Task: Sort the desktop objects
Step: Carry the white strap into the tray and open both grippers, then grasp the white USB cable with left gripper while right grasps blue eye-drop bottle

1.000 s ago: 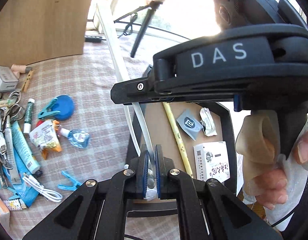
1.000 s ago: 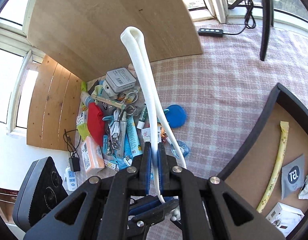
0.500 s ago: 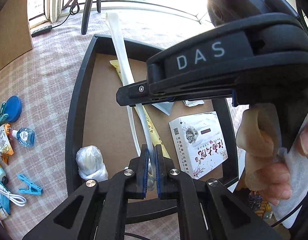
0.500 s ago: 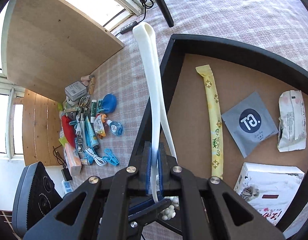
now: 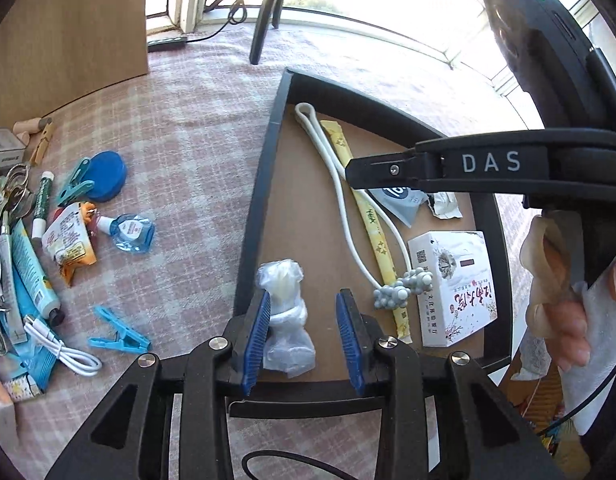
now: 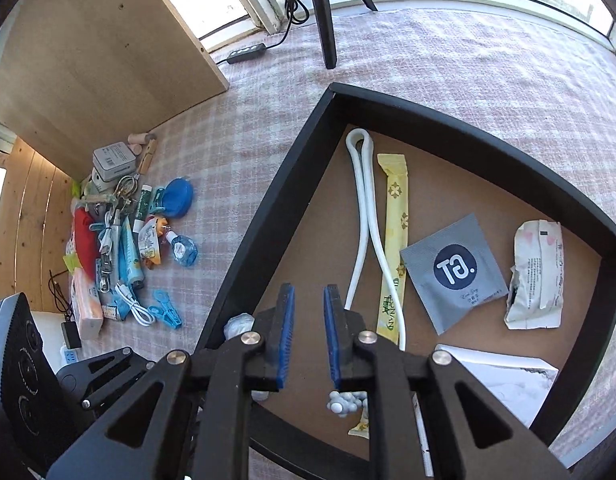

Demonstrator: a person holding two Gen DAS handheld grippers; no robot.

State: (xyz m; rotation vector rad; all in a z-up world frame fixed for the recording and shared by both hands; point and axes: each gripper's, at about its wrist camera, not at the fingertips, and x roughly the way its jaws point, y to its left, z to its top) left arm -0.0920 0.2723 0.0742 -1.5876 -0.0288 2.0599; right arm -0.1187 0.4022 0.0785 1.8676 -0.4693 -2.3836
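On the left of the checked cloth (image 6: pixel 448 60) lies the unsorted pile (image 6: pixel 108 240): tubes, keys, a red pouch, a grey box (image 6: pixel 113 159) at the far end. Nearer the tray sit a blue disc (image 5: pixel 106 176), a small clear blue pouch (image 5: pixel 134 232), a blue peg (image 5: pixel 122 336) and a coiled white cable (image 5: pixel 64 350).

To the right of that is the black tray (image 5: pixel 264 184), its brown floor already holding several things. In its near left corner stands a clear-wrapped white bundle (image 5: pixel 286 316). The left gripper (image 5: pixel 304 334) hangs over that corner, pointing steeply down; its jaws have just been opening and now stand well apart, with the bundle showing between them but the pads not pressing on it.

Next along, the white cord (image 6: pixel 362 216) lies flat on the tray floor, folded into a long loop, the bend towards the far wall and its knobbly grey end (image 5: pixel 404 286) near the front. It rests just beside the yellow tea stick (image 6: pixel 396 240), crossing it low down. The right gripper (image 6: pixel 308 332) hovers above the tray floor left of the cord; its jaws have just been opening too, a narrow gap, nothing between them.

Further right lie a grey sachet (image 6: pixel 454 272), a crumpled white wrapper (image 6: pixel 538 272) and, at the front, a white box (image 5: pixel 454 284). A hand (image 5: pixel 560 300) grips the right tool's handle.
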